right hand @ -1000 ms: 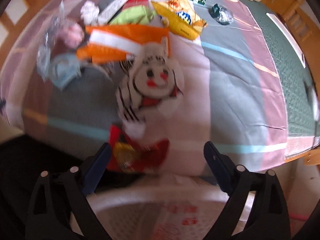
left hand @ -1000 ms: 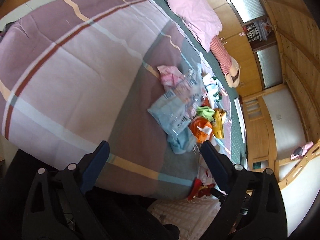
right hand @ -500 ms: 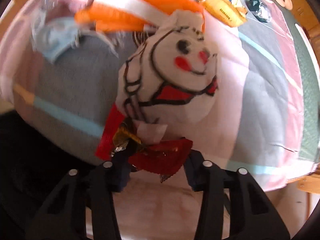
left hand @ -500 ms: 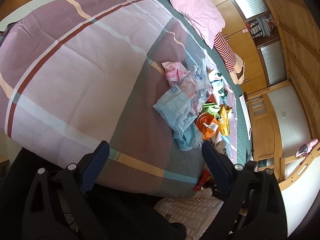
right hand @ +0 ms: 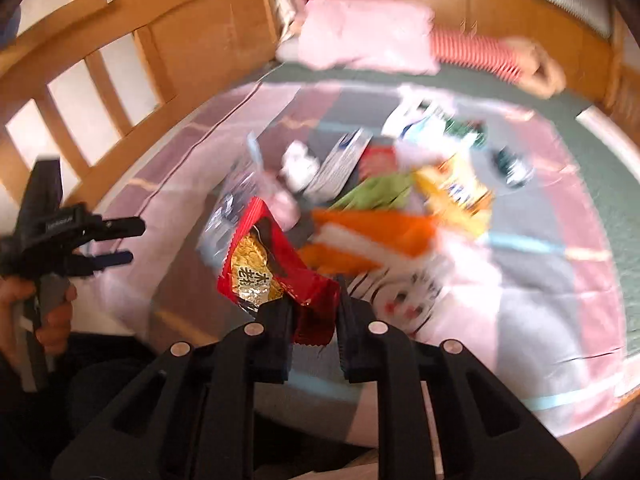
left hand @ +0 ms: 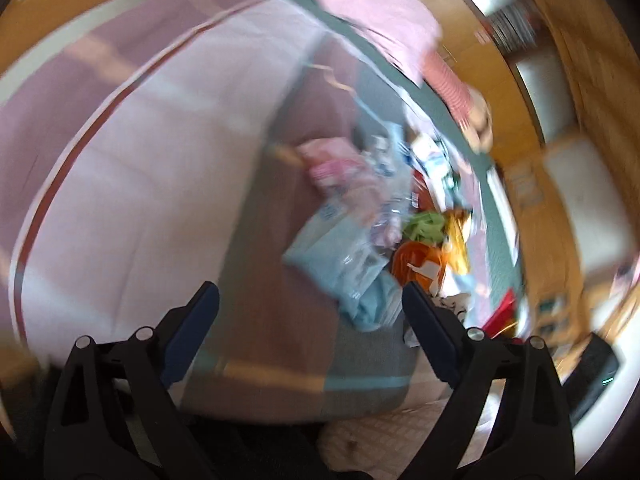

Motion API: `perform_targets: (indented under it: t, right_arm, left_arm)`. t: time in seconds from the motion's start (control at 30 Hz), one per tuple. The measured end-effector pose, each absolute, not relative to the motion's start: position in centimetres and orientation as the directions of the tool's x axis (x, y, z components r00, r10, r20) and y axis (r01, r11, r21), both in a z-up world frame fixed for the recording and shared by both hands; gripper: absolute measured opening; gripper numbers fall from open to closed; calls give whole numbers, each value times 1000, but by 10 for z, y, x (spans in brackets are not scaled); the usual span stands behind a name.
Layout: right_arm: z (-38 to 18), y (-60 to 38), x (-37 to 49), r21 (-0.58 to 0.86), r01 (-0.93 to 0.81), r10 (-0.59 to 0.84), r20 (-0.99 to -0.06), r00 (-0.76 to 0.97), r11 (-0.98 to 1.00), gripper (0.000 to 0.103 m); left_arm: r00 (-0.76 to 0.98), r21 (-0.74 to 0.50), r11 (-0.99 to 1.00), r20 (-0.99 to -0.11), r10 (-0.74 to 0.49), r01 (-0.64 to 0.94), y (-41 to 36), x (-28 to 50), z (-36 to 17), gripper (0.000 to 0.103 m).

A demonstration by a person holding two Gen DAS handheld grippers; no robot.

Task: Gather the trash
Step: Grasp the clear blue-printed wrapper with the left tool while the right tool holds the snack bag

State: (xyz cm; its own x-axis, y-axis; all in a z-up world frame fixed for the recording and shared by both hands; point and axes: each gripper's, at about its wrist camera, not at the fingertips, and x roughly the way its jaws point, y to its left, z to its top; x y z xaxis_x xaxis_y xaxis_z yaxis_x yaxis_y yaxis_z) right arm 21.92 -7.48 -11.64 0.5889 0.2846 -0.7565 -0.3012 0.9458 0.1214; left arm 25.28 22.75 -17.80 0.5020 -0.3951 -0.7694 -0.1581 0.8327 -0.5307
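Red snack wrapper (right hand: 276,268) with a gold printed panel, pinched at its lower corner between the black fingers of the right gripper (right hand: 314,312), whose jaws are clamped together on it. The wrapper stands up from the gripper, lifted clear of the bed (right hand: 532,292) below. Just behind it on the striped pink, grey and mauve bedspread lies a loose heap of trash: an orange and white packet (right hand: 368,236), a green wrapper (right hand: 380,194), a yellow snack bag (right hand: 456,196), a crumpled white tissue (right hand: 300,162) and a white bag printed with a cartoon face (right hand: 408,300) just beside the gripper. A pink pillow (right hand: 364,36) and a red-striped soft toy (right hand: 480,54) sit at the far end, against the wooden bed frame (right hand: 132,40).

At the left edge of the right wrist view, a hand (right hand: 52,312) holds the left gripper (right hand: 120,240). In the blurred left wrist view this gripper (left hand: 310,300) has its blue-padded fingers wide apart with nothing between them, pointing at a pale blue plastic bag (left hand: 340,260) on the near side of the heap.
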Motion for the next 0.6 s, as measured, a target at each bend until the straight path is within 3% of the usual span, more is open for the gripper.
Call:
perform_targets:
  t: [0.1, 0.2, 0.33, 0.37, 0.4, 0.47, 0.6]
  right_arm:
    - [-107, -92, 212, 221, -243, 326, -719, 613, 945, 19]
    - [-110, -110, 204, 280, -182, 330, -708, 625, 943, 20]
    - [-123, -109, 196, 310, -151, 338, -741, 580, 939, 20]
    - [-122, -109, 194, 306, -145, 332, -746, 577, 941, 20]
    - [-122, -108, 191, 309, -142, 332, -743, 581, 940, 20]
    - [-118, -109, 188, 325, -143, 344, -727, 595, 935, 20]
    - [-108, -110, 177, 315, -151, 337, -696, 634, 937, 20]
  left_arm:
    - [460, -531, 845, -766, -449, -60, 205, 284, -182, 92]
    - [526, -519, 855, -729, -438, -8, 194, 305, -175, 94]
    - [519, -359, 930, -783, -344, 76, 164, 328, -183, 96]
    - [508, -317, 946, -805, -308, 72, 159, 330, -189, 89]
    - [494, -297, 953, -819, -290, 68, 156, 332, -195, 66]
    - [466, -300, 951, -832, -301, 79, 156, 333, -203, 46]
    - [530, -316, 947, -796, -293, 50, 169, 317, -194, 27]
